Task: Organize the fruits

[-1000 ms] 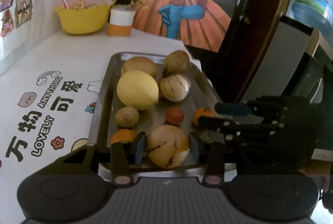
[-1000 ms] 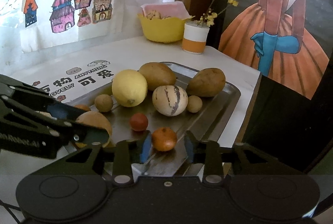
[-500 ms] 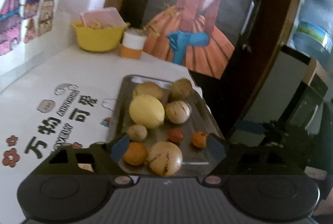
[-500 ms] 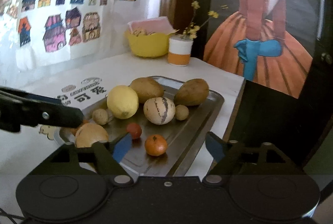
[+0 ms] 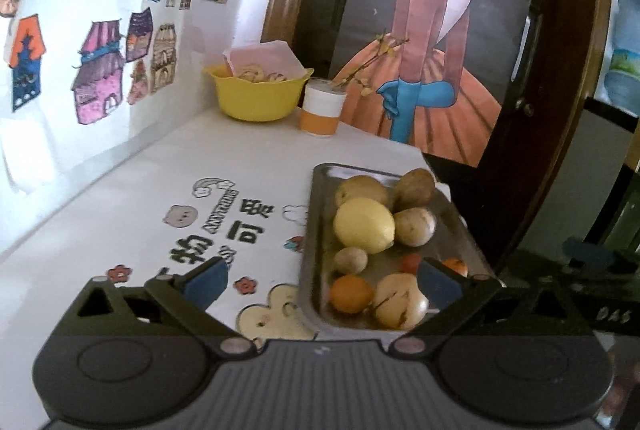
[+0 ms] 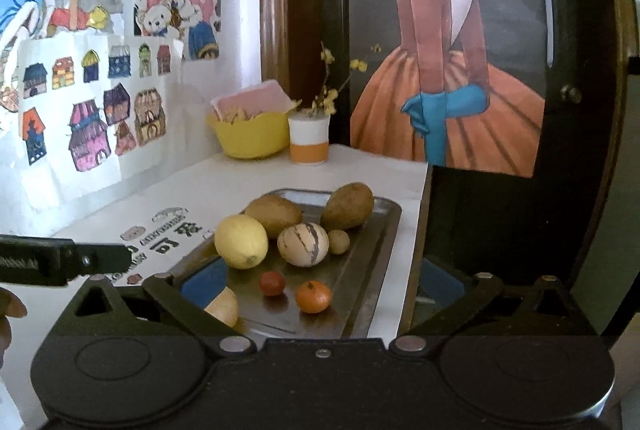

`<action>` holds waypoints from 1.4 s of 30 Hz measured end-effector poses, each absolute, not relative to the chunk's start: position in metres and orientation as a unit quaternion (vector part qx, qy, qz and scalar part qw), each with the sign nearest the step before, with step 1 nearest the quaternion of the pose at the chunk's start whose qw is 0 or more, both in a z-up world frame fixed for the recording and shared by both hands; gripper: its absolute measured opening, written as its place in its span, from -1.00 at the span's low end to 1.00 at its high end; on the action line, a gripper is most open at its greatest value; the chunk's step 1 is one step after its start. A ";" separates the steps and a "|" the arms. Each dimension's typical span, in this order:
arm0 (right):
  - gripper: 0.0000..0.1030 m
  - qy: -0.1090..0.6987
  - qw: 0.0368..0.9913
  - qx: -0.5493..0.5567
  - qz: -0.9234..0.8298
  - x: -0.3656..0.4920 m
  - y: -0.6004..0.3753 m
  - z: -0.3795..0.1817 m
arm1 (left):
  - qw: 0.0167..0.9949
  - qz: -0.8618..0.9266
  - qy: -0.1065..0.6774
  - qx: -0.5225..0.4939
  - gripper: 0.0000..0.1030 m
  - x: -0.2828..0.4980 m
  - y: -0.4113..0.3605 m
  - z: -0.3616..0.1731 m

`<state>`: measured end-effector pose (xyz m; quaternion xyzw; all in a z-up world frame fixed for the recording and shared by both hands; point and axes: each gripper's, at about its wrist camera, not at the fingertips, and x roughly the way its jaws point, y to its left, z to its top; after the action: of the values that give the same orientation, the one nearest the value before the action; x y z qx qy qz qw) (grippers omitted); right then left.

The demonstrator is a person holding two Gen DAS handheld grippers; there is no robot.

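Both grippers, a second ago closed around fruit on the tray, now hang back with fingers spread wide and empty: the left gripper and right gripper have released, suggesting placements are done. The fruits, lemon among them, cluster on the tray at lower centre of the bench.

Right fingers hide most of pale fruit.
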<state>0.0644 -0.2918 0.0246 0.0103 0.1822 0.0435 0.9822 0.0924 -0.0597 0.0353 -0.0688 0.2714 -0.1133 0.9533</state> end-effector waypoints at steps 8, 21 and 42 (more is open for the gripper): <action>0.99 0.163 0.986 0.019 0.035 0.028 -0.268 0.024 | 0.962 -0.087 0.254 -0.057 0.99 0.060 -0.043 0.031; 0.99 0.117 0.993 0.013 0.005 -0.032 -0.231 0.012 | 0.972 -0.065 0.218 -0.053 0.99 0.004 -0.006 0.022; 0.99 0.105 0.994 0.014 0.018 -0.066 -0.212 -0.021 | 0.971 -0.044 0.225 -0.074 0.99 -0.033 0.014 0.002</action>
<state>-0.0660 -0.2121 -0.0211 0.0136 0.1048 0.0177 0.9942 -0.0333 0.0143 0.0016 -0.0736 0.2246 -0.0445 0.9706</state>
